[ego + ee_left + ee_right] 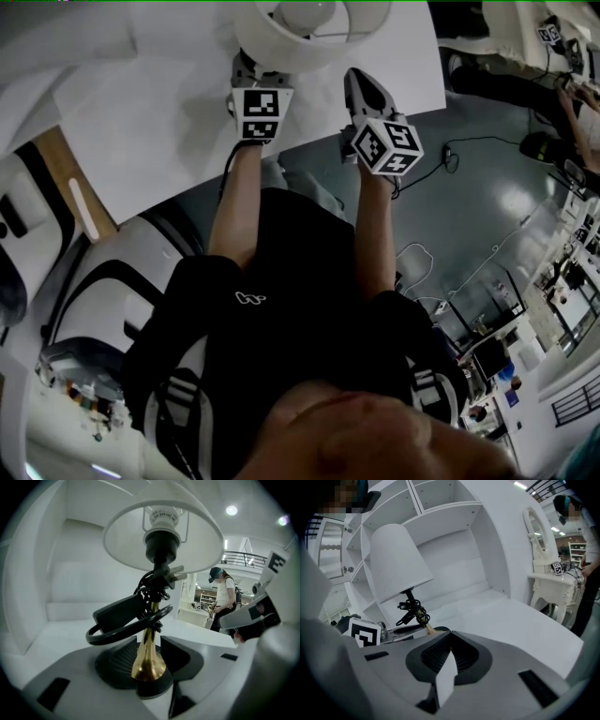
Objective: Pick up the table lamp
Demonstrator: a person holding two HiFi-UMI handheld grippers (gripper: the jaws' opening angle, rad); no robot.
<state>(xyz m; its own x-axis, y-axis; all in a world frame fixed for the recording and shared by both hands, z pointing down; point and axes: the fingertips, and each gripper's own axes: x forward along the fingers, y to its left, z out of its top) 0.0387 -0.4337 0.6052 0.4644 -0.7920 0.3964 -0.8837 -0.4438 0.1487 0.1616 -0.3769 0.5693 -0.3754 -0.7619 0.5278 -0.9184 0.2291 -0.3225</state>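
White shelving (440,498) is rising behind a white counter (159,112), where the table lamp (161,531) is standing just ahead of both grippers. Its white shade (396,564) is leaning slightly, and a black cord (124,618) with its plug is looping round the neck below the bulb socket.

The left hand-held gripper (247,66) is reaching under the shade with its jaws standing wide apart. The lamp's brass stem (149,656) is sitting between the two ribbed pads, which are not visibly pressing on it; the lamp's foot is hiding behind the gripper's body.

The right hand-held gripper (449,637) is hovering just beside the left one, over the counter, with its jaw tips meeting and nothing between them. A person (225,597) is standing in the background.
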